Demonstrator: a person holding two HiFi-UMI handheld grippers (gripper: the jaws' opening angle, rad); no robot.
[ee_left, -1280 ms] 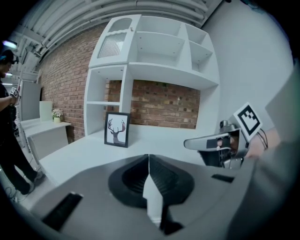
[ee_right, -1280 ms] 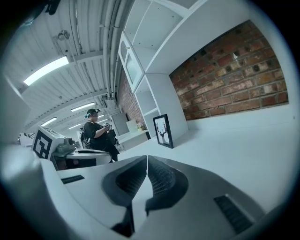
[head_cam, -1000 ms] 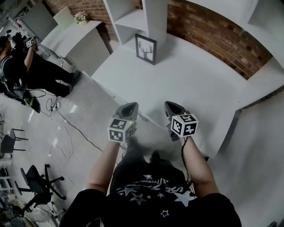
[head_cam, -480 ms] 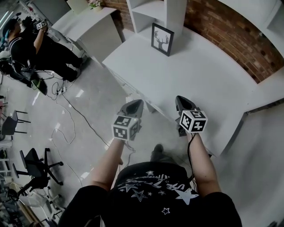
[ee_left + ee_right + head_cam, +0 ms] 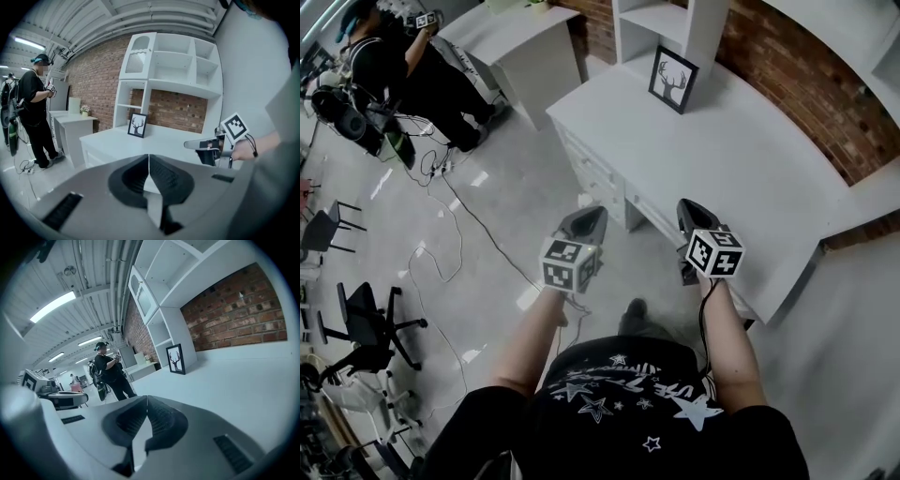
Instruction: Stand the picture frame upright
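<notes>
Shirt lettering (image 5: 649,397) unreadable; picture frame (image 5: 672,79) shows antlered deer.

A studio lab: floor cables (image 5: 442,170), office chairs (image 5: 366,323), staged white desk (image 5: 741,159)

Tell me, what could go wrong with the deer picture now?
The deer picture frame already stands upright on the white desk, beside the shelf unit; a bump could tip it over. Both the left gripper and right gripper are shut and empty, so they could only poke it. The cable on the floor might trip someone.
</notes>
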